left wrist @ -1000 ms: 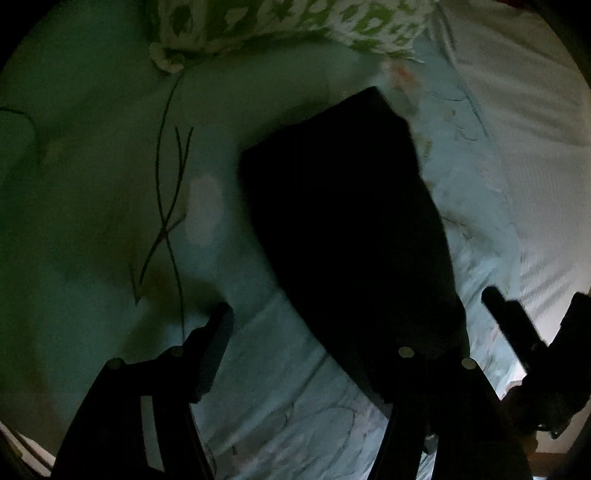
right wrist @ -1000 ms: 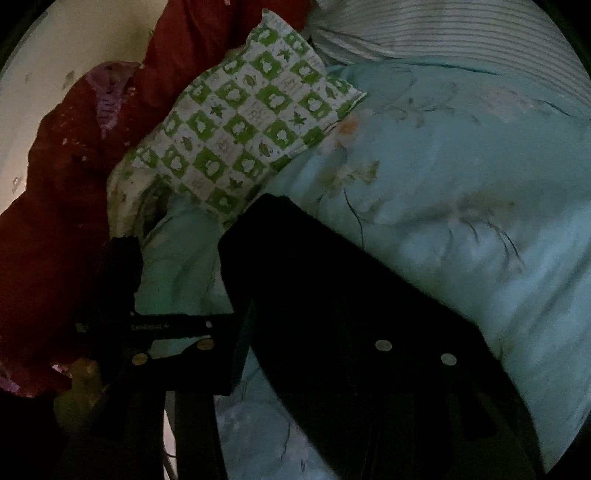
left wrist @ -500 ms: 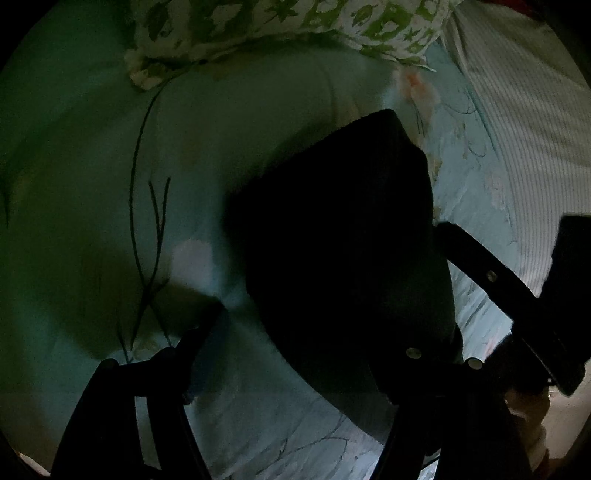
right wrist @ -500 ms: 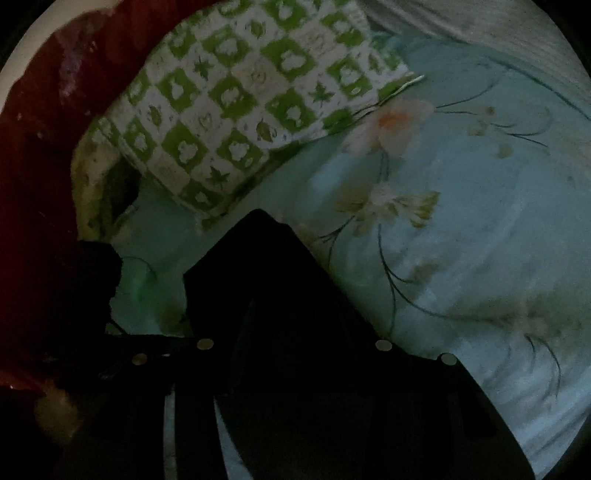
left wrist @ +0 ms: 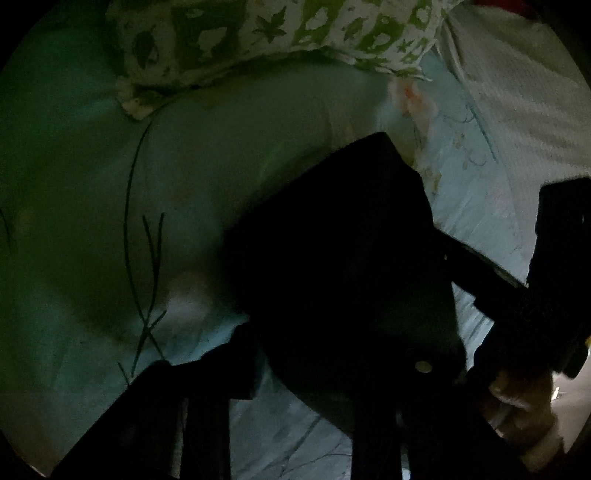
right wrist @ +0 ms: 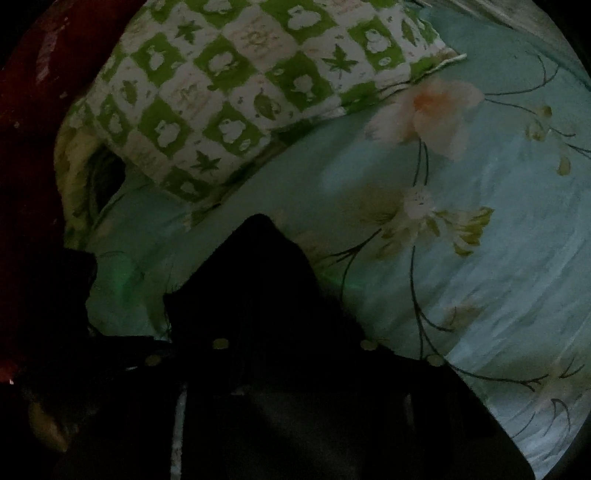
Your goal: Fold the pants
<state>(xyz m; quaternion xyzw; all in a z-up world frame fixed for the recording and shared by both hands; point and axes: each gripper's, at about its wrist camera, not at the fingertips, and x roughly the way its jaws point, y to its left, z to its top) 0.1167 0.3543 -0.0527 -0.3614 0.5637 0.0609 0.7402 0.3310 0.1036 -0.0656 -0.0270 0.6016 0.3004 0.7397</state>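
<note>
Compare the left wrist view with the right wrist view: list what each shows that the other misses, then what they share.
Only the left wrist view shows the white ribbed cover at upper right and the person's hand holding the other gripper at lower right.

Only the right wrist view shows the dark red fabric along the left edge and the peach flower print in clear detail.

Both show the black pants, the green checked pillow beyond them and the pale blue floral sheet. It is too dark to read either gripper's grip.

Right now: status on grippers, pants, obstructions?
Both grippers' jaw state lost in the dark. Black pants bunched on teal floral bedsheet, draped over fingers. Green checked pillow just beyond.
</note>
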